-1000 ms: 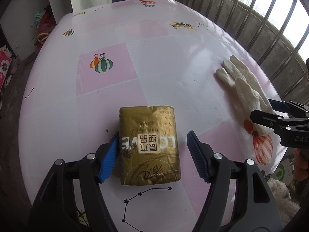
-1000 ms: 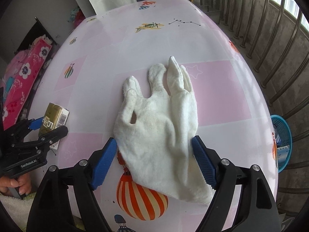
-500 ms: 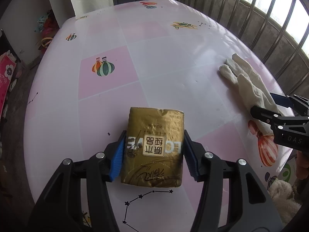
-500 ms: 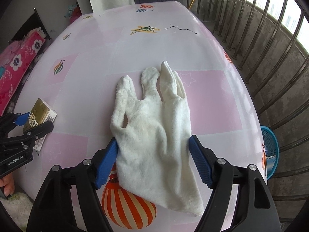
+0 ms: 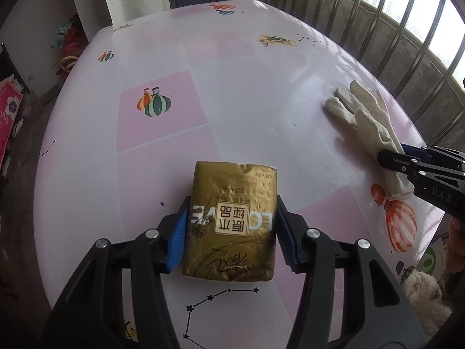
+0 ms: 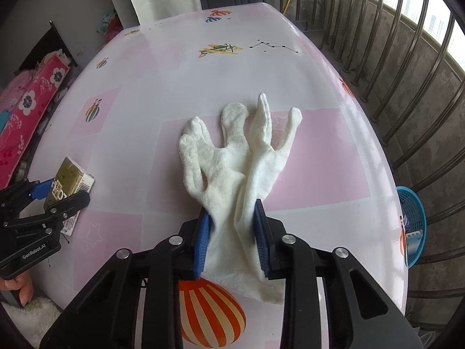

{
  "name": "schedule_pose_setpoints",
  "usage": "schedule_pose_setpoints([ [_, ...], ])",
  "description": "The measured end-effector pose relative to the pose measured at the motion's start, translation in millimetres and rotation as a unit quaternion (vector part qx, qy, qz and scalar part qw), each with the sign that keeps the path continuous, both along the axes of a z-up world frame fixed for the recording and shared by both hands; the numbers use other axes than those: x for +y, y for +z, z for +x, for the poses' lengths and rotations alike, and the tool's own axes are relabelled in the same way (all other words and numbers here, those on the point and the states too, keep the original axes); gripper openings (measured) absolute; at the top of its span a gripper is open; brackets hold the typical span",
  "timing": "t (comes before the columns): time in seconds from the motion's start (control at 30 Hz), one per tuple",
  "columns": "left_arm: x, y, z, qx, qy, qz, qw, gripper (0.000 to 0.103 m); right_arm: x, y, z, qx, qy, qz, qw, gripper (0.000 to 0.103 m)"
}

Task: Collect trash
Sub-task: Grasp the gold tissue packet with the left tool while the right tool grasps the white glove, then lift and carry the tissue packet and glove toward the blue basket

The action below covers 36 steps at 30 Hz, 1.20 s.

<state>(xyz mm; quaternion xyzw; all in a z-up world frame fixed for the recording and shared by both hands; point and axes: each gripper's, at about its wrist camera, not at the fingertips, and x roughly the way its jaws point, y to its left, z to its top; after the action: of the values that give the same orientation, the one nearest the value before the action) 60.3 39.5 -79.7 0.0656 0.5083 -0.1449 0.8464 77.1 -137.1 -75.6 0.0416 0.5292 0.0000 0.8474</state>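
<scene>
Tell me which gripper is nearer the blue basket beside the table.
Right. The right gripper, shut on the white glove, sits on the table's basket side; the left gripper grips the gold packet at the opposite edge.

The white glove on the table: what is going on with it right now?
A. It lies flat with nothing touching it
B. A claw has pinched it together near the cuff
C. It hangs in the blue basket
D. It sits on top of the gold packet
B: the right claw has just been closing, and its blue pads now squeeze the white glove near the cuff, bunching the cloth on the table.
</scene>
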Motion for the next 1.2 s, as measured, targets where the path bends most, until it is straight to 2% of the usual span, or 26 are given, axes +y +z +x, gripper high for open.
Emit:
schedule_pose_setpoints([
  [0.3, 0.8, 4.6, -2.5, -0.007, -0.002, -0.005, 1.0, 0.051, -13.7, 4.6, -3.8, -0.002, -0.024, 0.043, 0.999, 0.016],
  [0.77, 2.1, 21.2, -13.3, -0.036, -0.004, -0.009, 0.9993, 0.05, -25.9, 24.4, -16.4, -0.035, -0.047, 0.069, 0.996, 0.014],
  [1.2, -12.4, 51.4, -27.8, -0.089, -0.021, 0.002, 0.9958, 0.05, -50.6, 51.2, -42.8, -0.084, -0.074, 0.083, 0.99, 0.014],
])
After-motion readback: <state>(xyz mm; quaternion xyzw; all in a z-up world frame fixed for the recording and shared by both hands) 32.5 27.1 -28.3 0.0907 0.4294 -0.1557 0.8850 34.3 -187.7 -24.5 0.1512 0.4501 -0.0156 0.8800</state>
